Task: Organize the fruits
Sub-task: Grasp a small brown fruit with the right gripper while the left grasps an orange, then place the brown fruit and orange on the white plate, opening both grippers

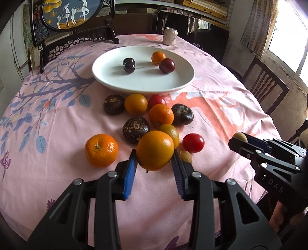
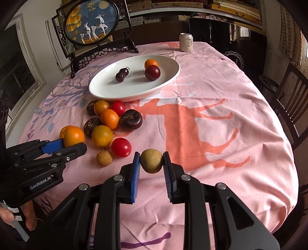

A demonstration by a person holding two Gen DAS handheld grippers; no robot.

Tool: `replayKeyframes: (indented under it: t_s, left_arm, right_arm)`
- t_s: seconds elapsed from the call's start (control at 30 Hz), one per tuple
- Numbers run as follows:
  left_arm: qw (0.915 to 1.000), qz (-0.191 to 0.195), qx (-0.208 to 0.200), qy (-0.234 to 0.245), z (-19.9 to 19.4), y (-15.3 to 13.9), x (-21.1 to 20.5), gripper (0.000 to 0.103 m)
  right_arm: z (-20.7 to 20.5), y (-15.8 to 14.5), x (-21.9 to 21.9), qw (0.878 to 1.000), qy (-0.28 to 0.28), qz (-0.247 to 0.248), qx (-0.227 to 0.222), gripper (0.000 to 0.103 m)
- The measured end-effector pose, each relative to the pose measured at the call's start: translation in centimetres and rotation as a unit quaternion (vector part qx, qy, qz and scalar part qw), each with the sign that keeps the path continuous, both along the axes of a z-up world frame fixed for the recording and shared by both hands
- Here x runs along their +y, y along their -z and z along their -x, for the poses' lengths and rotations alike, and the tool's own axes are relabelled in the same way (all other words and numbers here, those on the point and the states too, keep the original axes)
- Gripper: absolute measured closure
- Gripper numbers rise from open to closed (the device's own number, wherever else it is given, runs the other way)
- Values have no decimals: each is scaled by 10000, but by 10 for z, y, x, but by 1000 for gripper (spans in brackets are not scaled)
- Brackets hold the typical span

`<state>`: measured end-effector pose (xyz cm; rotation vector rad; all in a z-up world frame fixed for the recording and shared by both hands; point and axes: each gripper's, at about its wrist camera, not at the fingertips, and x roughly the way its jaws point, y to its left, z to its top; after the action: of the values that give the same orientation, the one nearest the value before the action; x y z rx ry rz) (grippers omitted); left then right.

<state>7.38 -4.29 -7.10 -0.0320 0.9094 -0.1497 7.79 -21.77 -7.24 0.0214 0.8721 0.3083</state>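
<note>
left gripper (image 1: 154,160) is clamping a smooth orange fruit (image 1: 155,150) btwn its blue pads, jaws narrowed onto it, fruit looking lifted just off the pink tablecloth (image 1: 221,107). in the right wrist view that gripper (image 2: 74,146) is sitting at left edge w/ the orange (image 2: 74,136) in its tips. right gripper (image 2: 151,161) is pinching a small tan round fruit, prob. a longan (image 2: 151,161), jaws nearly closed on it, pads touching both sides; it's hanging above the cloth. from the left wrist view the right gripper (image 1: 239,139) is showing at right w/ the longan (image 1: 240,137) at its tip.

white plate (image 1: 107,77) is sitting at table centre, holding 2 dark cherries (image 1: 129,65) touching each other, a small orange (image 1: 158,57) and a dark red plum (image 1: 167,66) just beside it.

loose pile on cloth in front of plate: mandarin w/ green stem end (image 1: 101,150) left of the held fruit, 3 dark brown flattish fruits (image 1: 136,129), another mandarin (image 1: 161,115), yellow-orange fruit (image 1: 135,104), greenish-orange one (image 1: 170,132) right behind the held orange, 2 red cherry tomatoes (image 1: 193,142), and a 2nd longan (image 1: 185,156) lying near the left gripper's right finger.

drink can (image 1: 170,36) is standing upright at far edge. framed round deer panel (image 1: 71,13) is standing far left. wooden chair (image 1: 265,86) is sitting at right of table. fingers of a hand (image 2: 28,217) are wrapping the left gripper's handle.
</note>
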Motion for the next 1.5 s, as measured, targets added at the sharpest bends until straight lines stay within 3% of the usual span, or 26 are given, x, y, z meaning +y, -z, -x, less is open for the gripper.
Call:
replayKeyframes:
  t_s: [0.2, 0.33, 0.47, 0.6, 0.7, 0.97, 1.03, 1.17, 1.27, 1.3, 1.33, 1.4, 1.5]
  left_arm:
    - [9996, -45, -158, -215, -27, -23, 13, 66]
    - [9982, -181, -303, -493, -71, -44, 29, 66]
    - [9976, -184, -131, -656, -125, -48, 44, 66]
    - [9962, -300, 143, -803, -176, -34, 54, 66]
    - [9959, -146, 419, -787, -203, -19, 60, 66]
    - [9952, -95, 619, -758, -233, -4, 61, 64]
    - [9956, 16, 517, -777, -229, -12, 64, 50]
    - [9969, 177, 76, -758, -197, -48, 68, 49]
    - [9967, 176, -303, -726, -149, -70, 67, 38]
    - [9963, 130, -440, -721, -130, -74, 66, 33]
    - [9960, 98, -547, -700, -110, -74, 63, 32]
    - [9959, 127, -593, -672, -76, -67, 60, 33]
    - [9970, 341, -408, -563, -36, -48, 58, 33]
  right_arm:
    - [-20, -17, 16, 9998, -173, 27, -115, 79]
    - [-52, -41, 35, 9987, -317, 118, -372, 79]
    - [-97, -56, 60, 9970, -511, 214, -546, 79]
    - [-145, -46, 87, 9957, -710, 473, -371, 79]
    - [-175, -29, 105, 9943, -859, 615, -130, 79]
    - [-210, -3, 118, 9936, -840, 746, 135, 77]
    - [-209, -4, 119, 9929, -839, 837, 138, 45]
    - [-181, -27, 111, 9917, -823, 974, -179, 45]
    - [-142, -44, 95, 9922, -751, 971, -199, 40]
    - [-125, -46, 89, 9930, -731, 907, -183, 33]
    - [-109, -46, 82, 9938, -713, 834, -160, 25]
    - [-77, -43, 68, 9958, -549, 699, -217, 19]
    - [-43, -35, 51, 9977, -238, 596, -234, 17]
